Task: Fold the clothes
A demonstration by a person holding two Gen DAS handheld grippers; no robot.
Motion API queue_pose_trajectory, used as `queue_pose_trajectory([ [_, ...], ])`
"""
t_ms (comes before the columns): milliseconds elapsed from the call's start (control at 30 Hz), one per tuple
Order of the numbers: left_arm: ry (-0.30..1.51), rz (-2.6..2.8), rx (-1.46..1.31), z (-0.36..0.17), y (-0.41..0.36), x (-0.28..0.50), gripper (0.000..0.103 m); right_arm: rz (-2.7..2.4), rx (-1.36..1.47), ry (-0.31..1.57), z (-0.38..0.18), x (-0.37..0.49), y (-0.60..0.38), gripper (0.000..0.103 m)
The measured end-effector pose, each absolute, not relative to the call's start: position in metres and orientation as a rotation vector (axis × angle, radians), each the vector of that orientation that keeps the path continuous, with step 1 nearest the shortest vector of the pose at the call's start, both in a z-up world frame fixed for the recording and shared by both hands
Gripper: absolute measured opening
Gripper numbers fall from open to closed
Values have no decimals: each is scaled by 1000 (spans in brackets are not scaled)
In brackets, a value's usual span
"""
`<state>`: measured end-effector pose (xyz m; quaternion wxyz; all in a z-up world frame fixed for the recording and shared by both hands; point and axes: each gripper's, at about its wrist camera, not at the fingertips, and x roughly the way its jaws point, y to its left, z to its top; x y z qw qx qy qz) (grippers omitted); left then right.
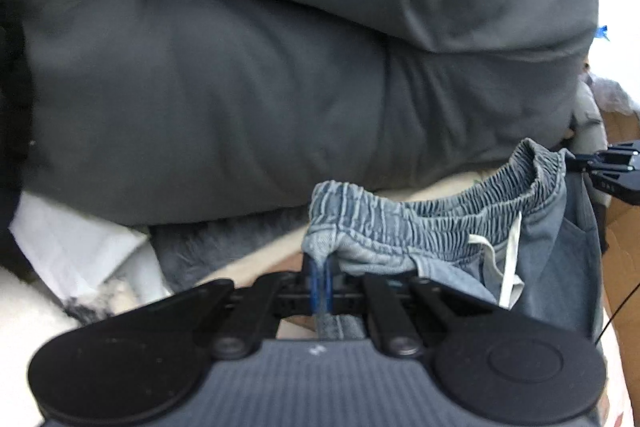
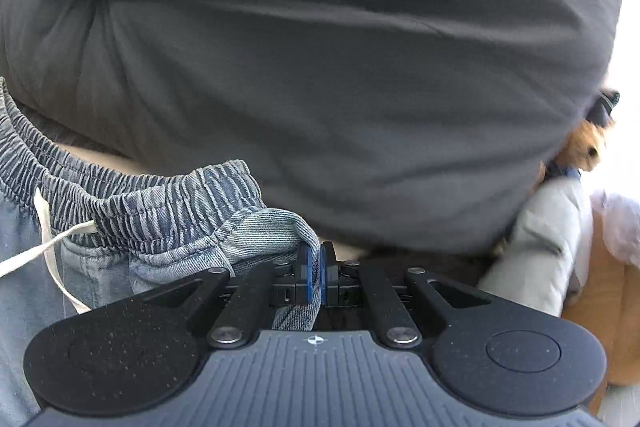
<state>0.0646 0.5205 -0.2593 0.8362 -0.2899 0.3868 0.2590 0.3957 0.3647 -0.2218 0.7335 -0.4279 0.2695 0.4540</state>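
Denim shorts point(image 1: 440, 227) held up by the elastic waistband, stretched between both grippers in front of a grey duvet point(image 1: 240, 87) | left gripper point(image 1: 320, 267) jaws clamped on one waistband end | right gripper point(image 2: 316, 267) jaws clamped on the other end | white drawstring point(image 2: 48, 247) hangs loose from the waistband.

No legible text or labels.

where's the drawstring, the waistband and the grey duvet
drawstring point(image 2: 44, 227), right wrist view, on the white cord.
waistband point(image 1: 432, 227), left wrist view, on the gathered elastic.
grey duvet point(image 1: 240, 87), left wrist view, on its broad front face.
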Motion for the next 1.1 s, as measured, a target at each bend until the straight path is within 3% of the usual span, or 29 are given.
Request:
queue_pose_trajectory([
  [367, 983, 633, -705, -334, 554, 78, 12, 1034, -961, 737, -294, 403, 393, 5],
  [500, 982, 623, -723, -329, 560, 70, 15, 1034, -969, 768, -291, 408, 389, 34],
  [533, 970, 624, -725, -326, 561, 67, 14, 1043, -963, 772, -286, 410, 388, 37],
  [667, 915, 620, -760, -315, 571, 58, 21, 1065, -926, 802, -265, 421, 390, 38],
  [733, 889, 622, -776, -314, 574, 57, 34, 1069, -849, 825, -253, 426, 391, 39],
  [767, 883, 628, -786, -316, 576, 58, 36, 1062, -795, 840, -249, 430, 391, 41],
  [833, 873, 635, -810, -320, 578, 60, 36, 1031, -678, 878, -247, 441, 392, 46],
  [1100, 894, 611, -834, -344, 573, 78, 40, 922, -382, 1055, -295, 468, 395, 45],
])
